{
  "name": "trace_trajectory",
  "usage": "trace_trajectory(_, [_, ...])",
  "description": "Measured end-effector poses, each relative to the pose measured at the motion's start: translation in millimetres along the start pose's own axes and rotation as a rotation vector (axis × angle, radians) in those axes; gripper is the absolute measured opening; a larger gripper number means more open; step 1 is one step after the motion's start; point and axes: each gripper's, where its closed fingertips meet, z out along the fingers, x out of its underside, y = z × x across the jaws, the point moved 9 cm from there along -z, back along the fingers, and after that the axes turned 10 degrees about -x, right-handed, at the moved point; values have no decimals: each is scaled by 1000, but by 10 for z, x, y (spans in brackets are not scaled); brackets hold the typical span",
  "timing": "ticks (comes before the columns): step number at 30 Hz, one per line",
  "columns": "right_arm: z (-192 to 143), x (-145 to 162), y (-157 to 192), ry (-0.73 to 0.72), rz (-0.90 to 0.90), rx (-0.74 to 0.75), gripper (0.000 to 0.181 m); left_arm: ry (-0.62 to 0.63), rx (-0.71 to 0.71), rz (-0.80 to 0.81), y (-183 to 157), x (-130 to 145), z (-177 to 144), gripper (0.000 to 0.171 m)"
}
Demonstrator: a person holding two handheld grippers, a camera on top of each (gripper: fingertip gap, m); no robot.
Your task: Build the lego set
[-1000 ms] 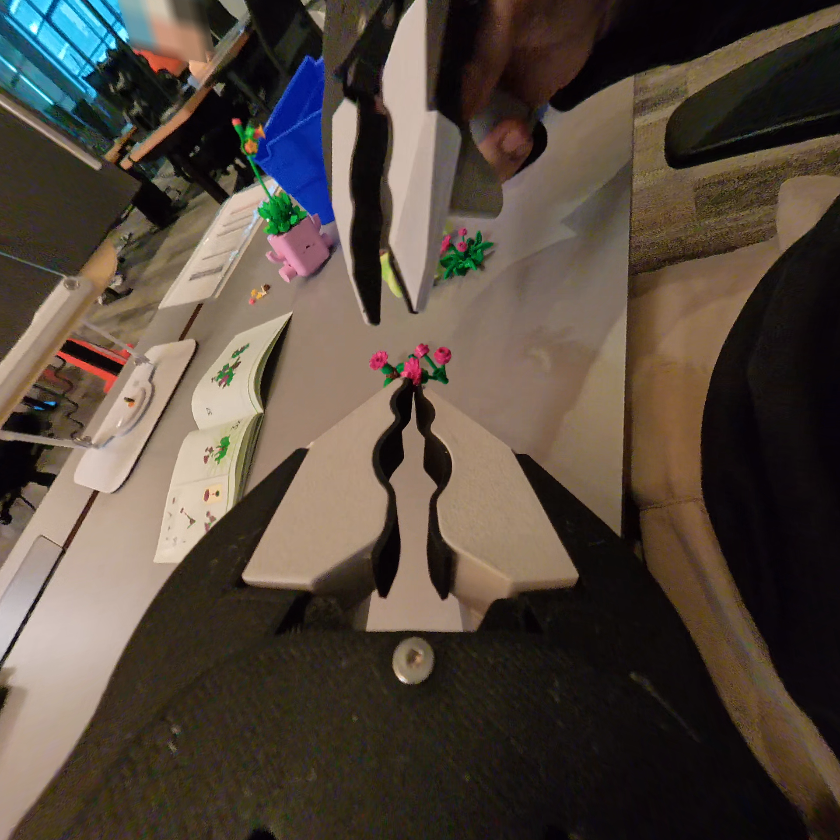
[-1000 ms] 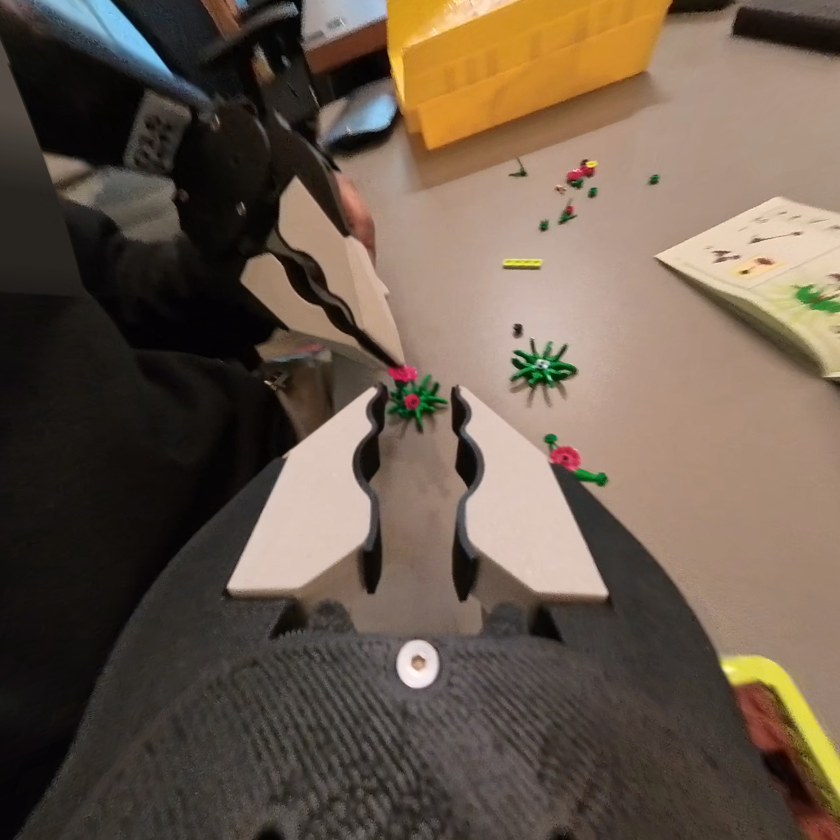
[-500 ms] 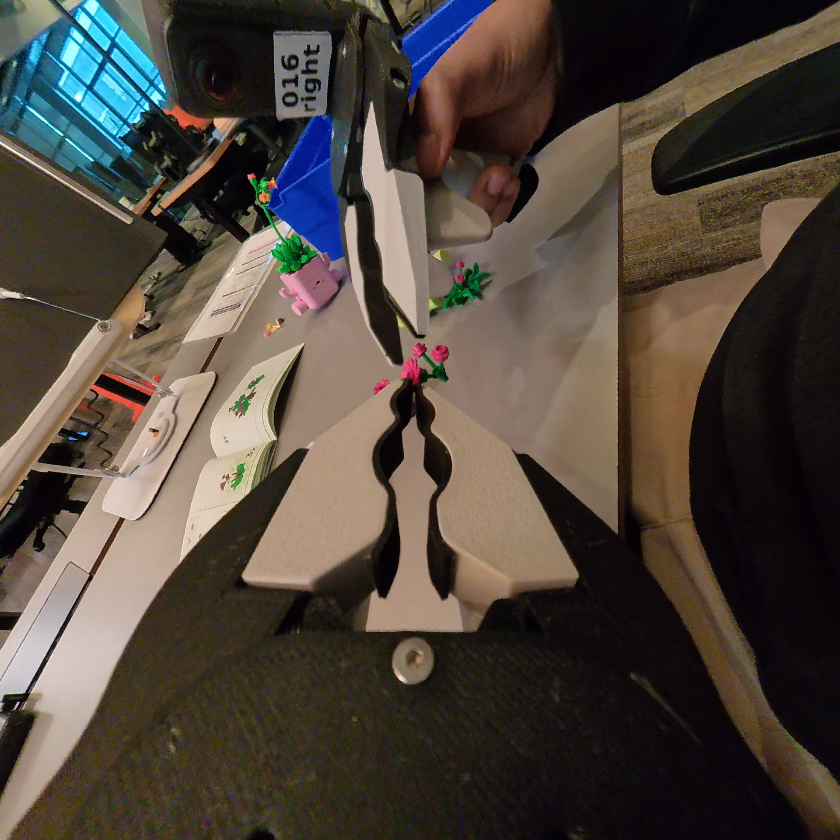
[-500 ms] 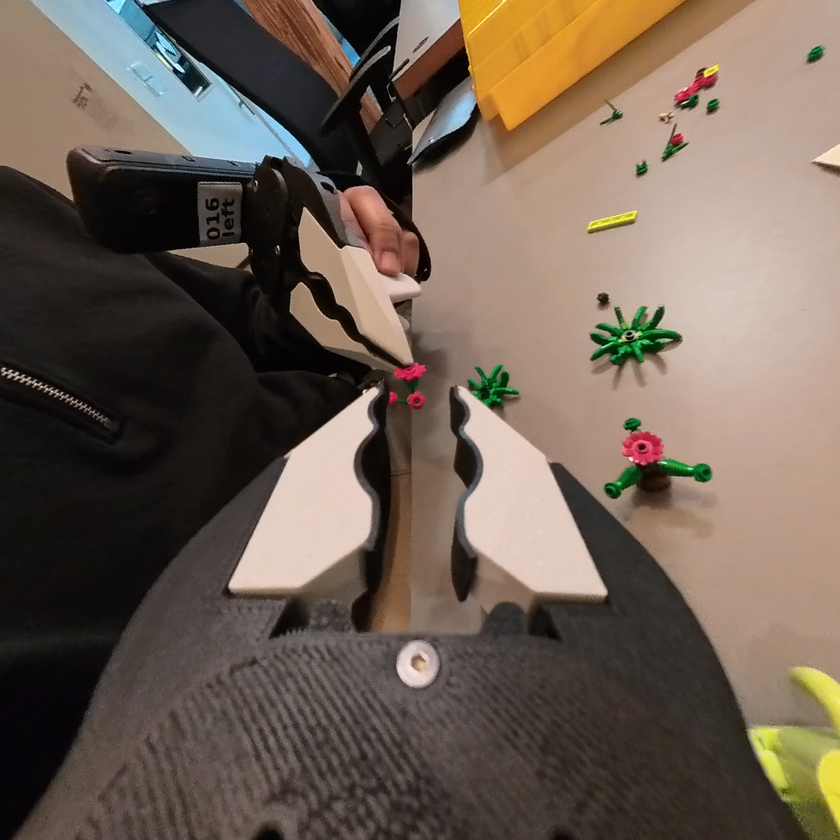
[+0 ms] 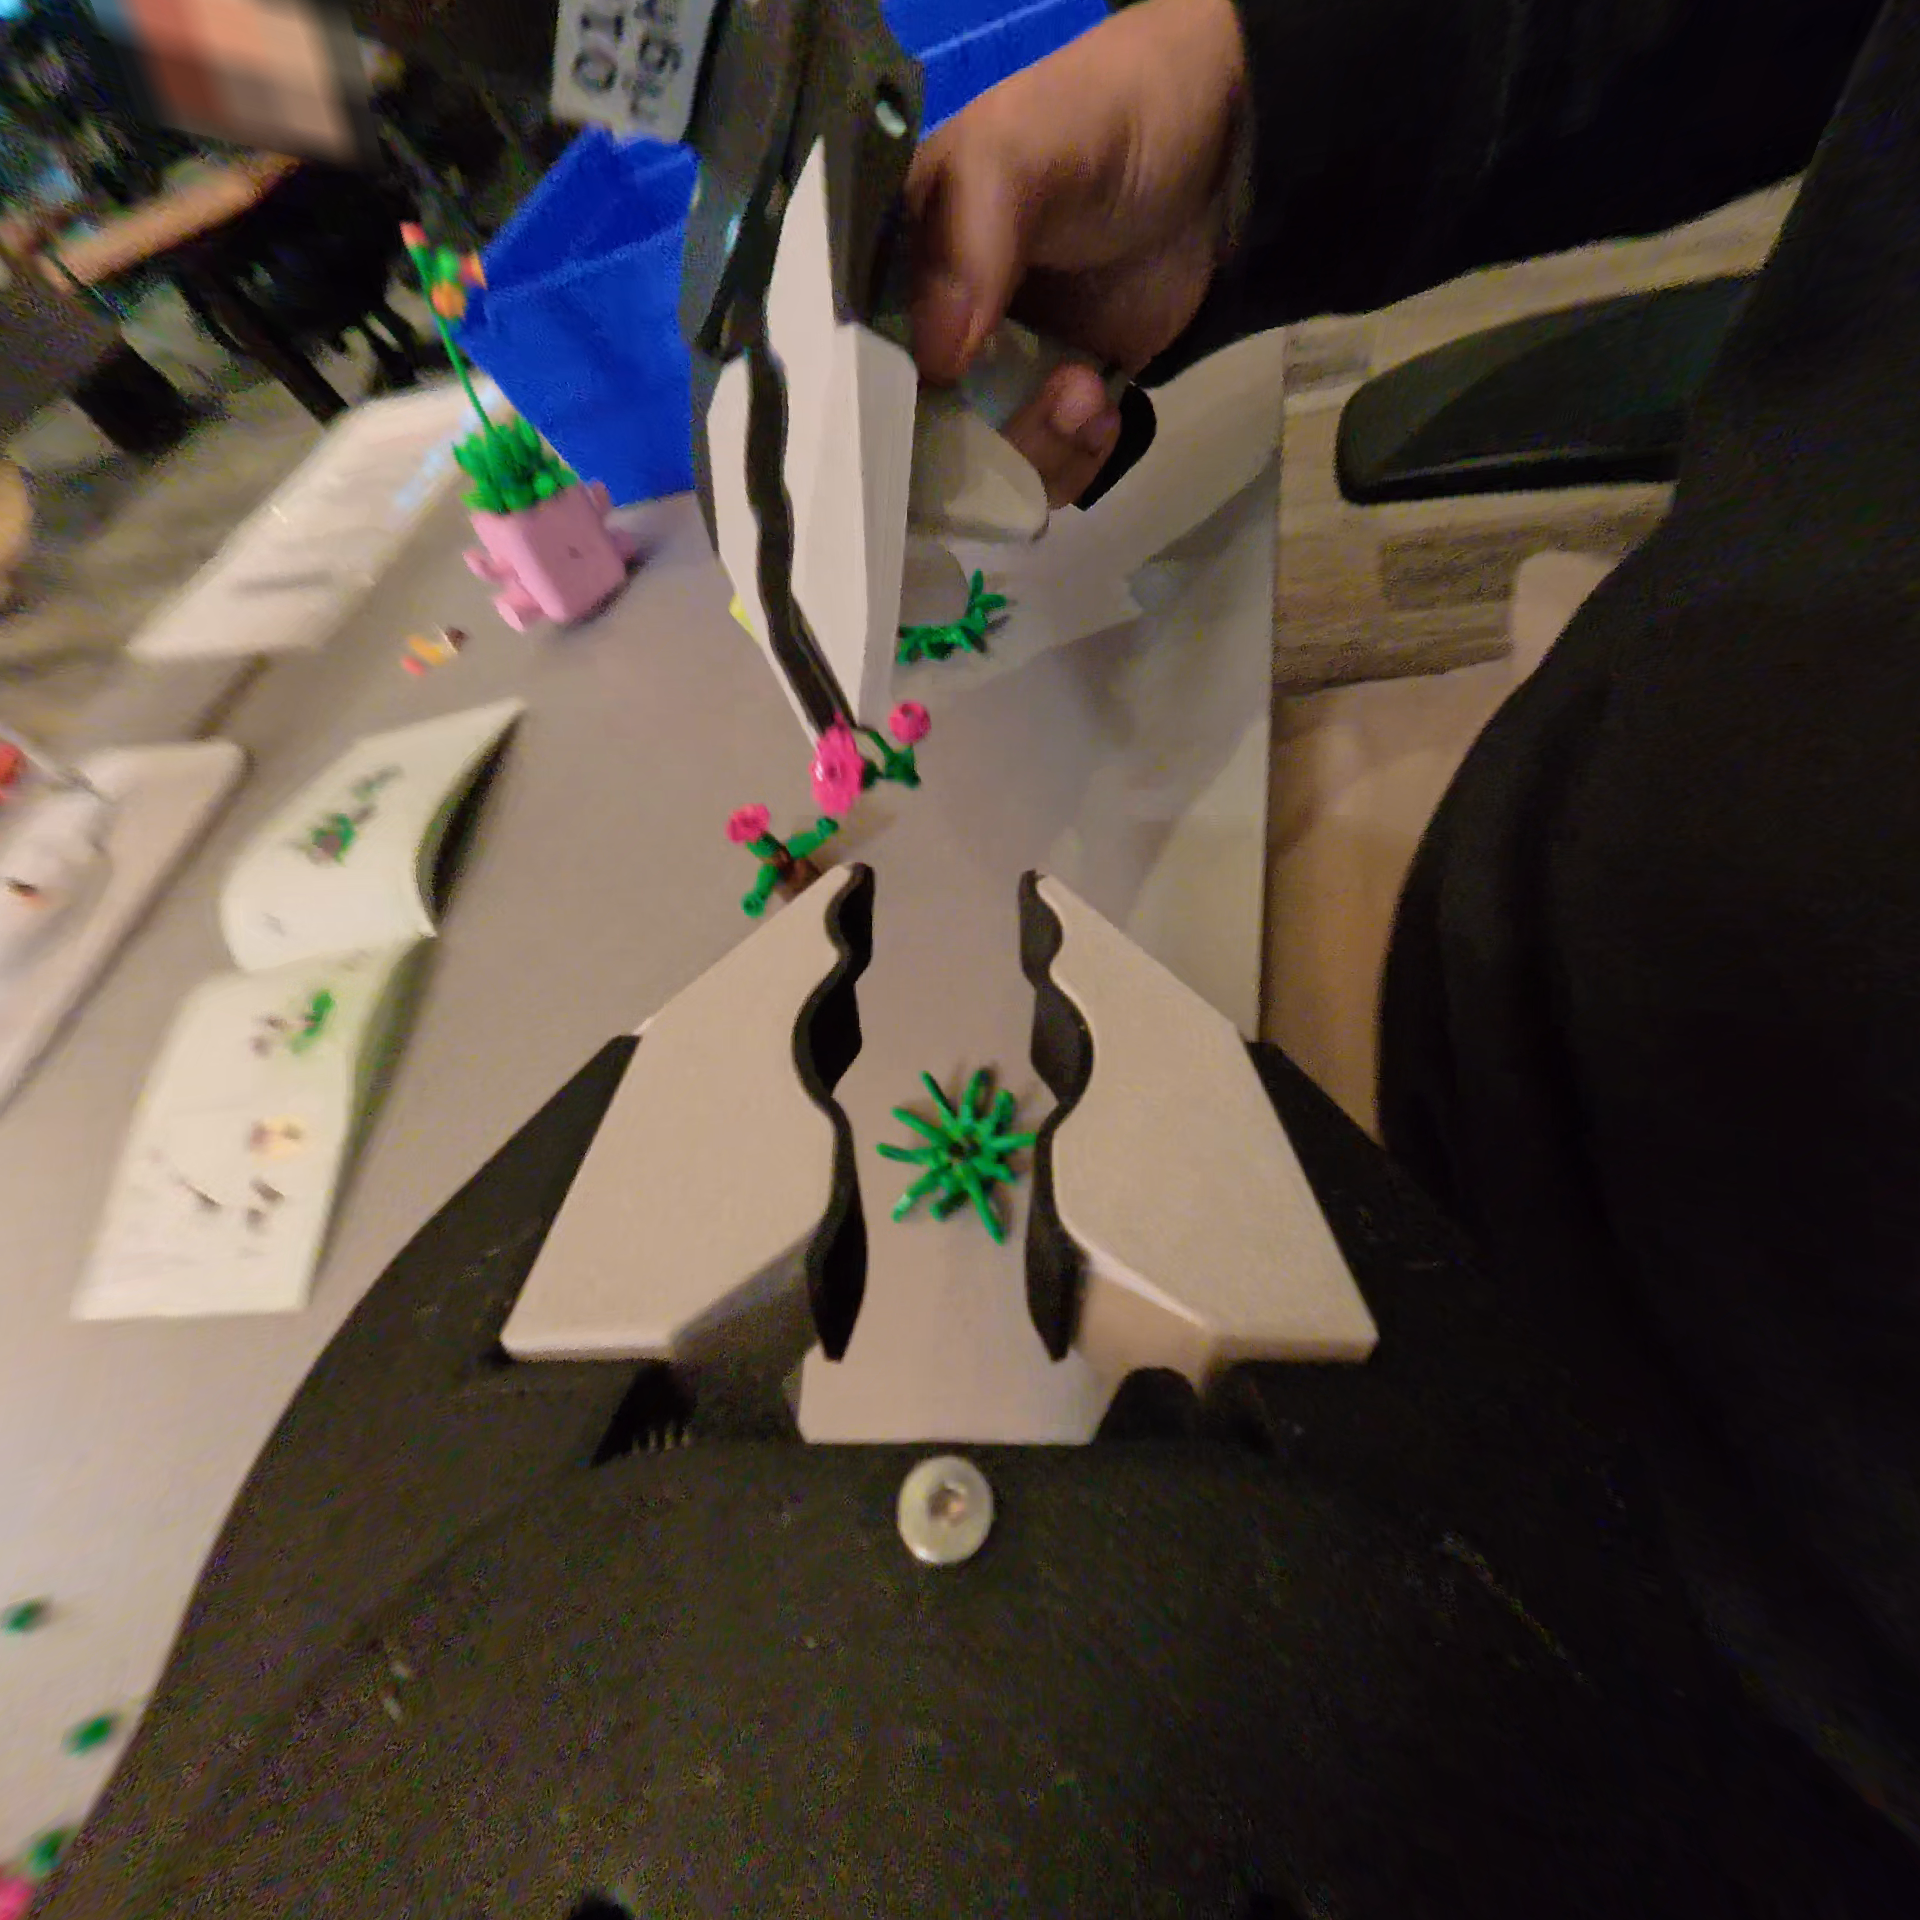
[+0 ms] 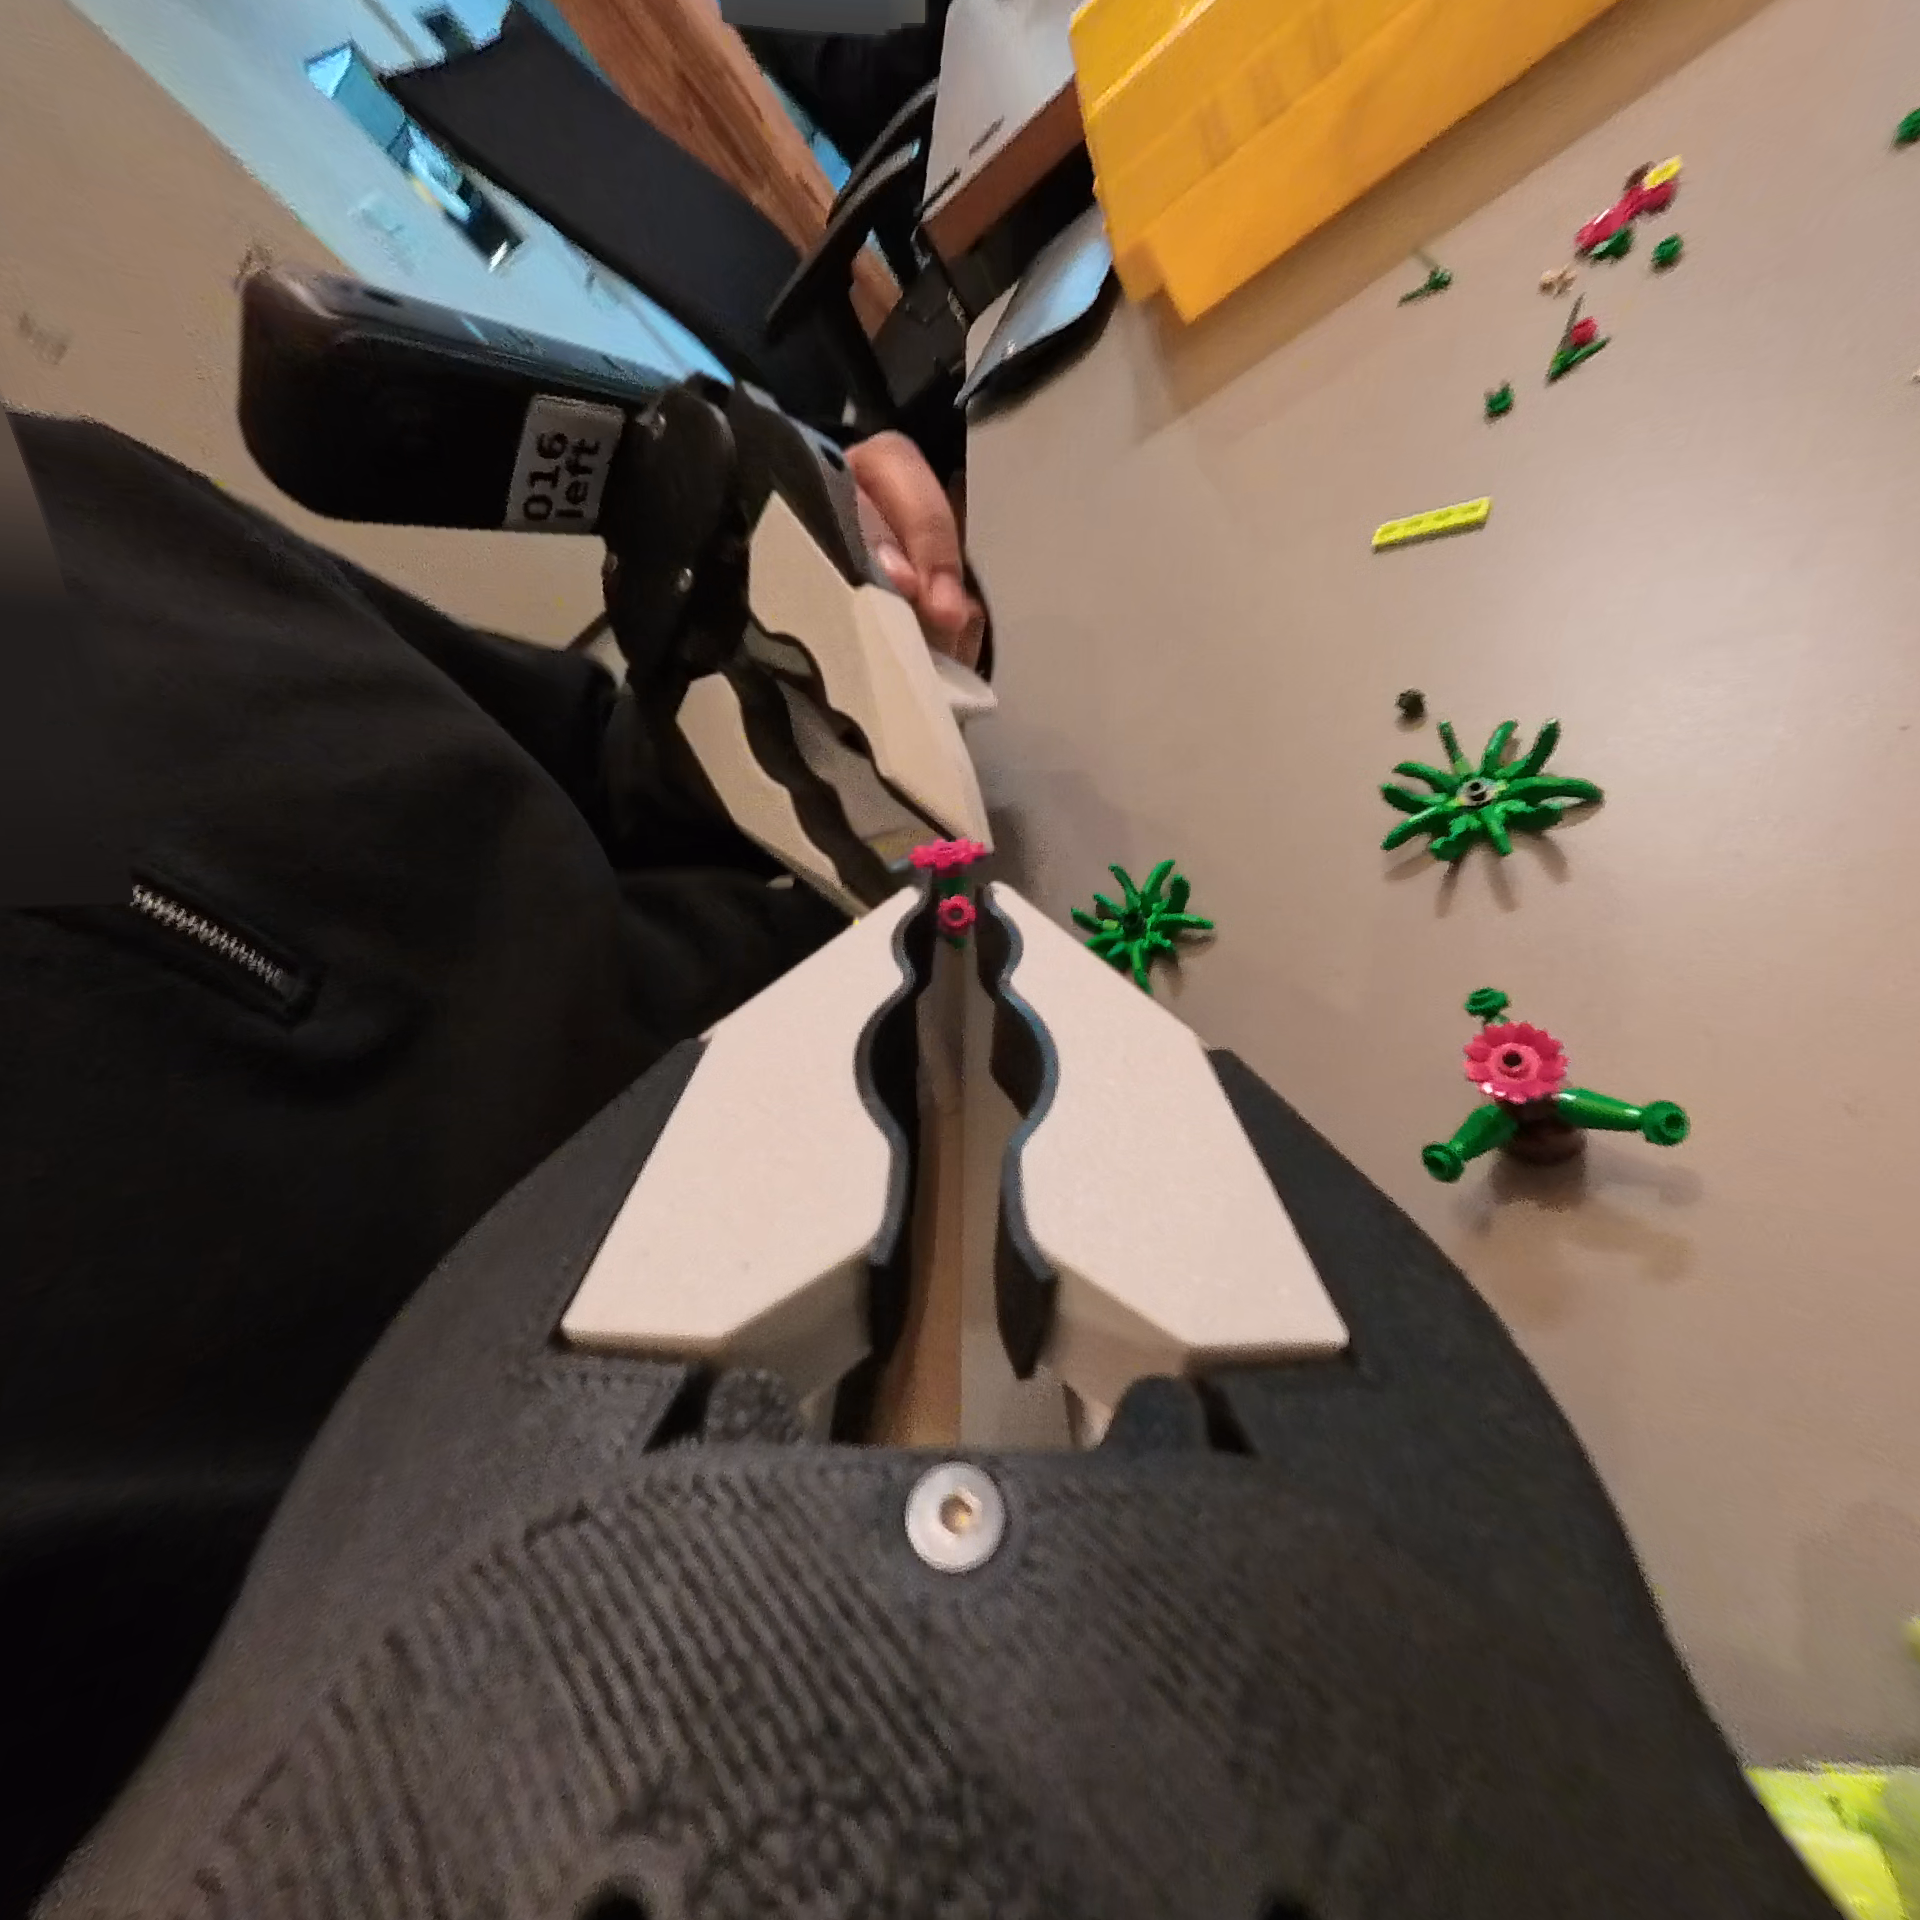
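Note:
My right gripper (image 6: 951,899) is shut on a small pink flower sprig (image 6: 956,912) with green stems and holds it above the table's near edge. In the left wrist view the right gripper (image 5: 831,717) comes down from above with the sprig (image 5: 852,764) at its tip. My left gripper (image 5: 945,883) is open and empty, just short of the sprig. A small green leaf piece (image 5: 956,1153) lies on the table between its fingers. A second flower sprig (image 5: 779,842) lies just ahead of the left finger.
A pink pot with a plant (image 5: 545,551), an open booklet (image 5: 312,935) and a blue bin (image 5: 592,364) stand farther along the table. A large green leaf piece (image 6: 1486,795), a lime strip (image 6: 1429,520), loose small pieces (image 6: 1621,208) and a yellow bin (image 6: 1299,135) show in the right wrist view.
My left gripper has opened, let go of the flower sprig and drawn back. My right gripper has shut on the sprig and now holds it.

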Motion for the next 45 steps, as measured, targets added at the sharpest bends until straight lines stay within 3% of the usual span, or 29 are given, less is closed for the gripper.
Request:
trace_trajectory(5, [52,83,19,-110,-38,126,5,-15,-29,-276,81,264,-323,35])
trace_trajectory(9, [232,181,-1,-151,-63,232,5,25,-72,-369,132,422,-392,38])
trace_trajectory(12, [388,242,-75,-144,-49,303,5,123,-67,-392,134,520,-325,47])
trace_trajectory(18, [629,359,-193,-158,44,338,5,198,1,-458,92,664,-226,50])
trace_trajectory(29, [684,415,-303,-112,178,331,5,226,2,-555,169,749,-252,51])
trace_trajectory(45, [726,391,-284,-68,111,392,5,224,-34,-544,186,783,-322,50])
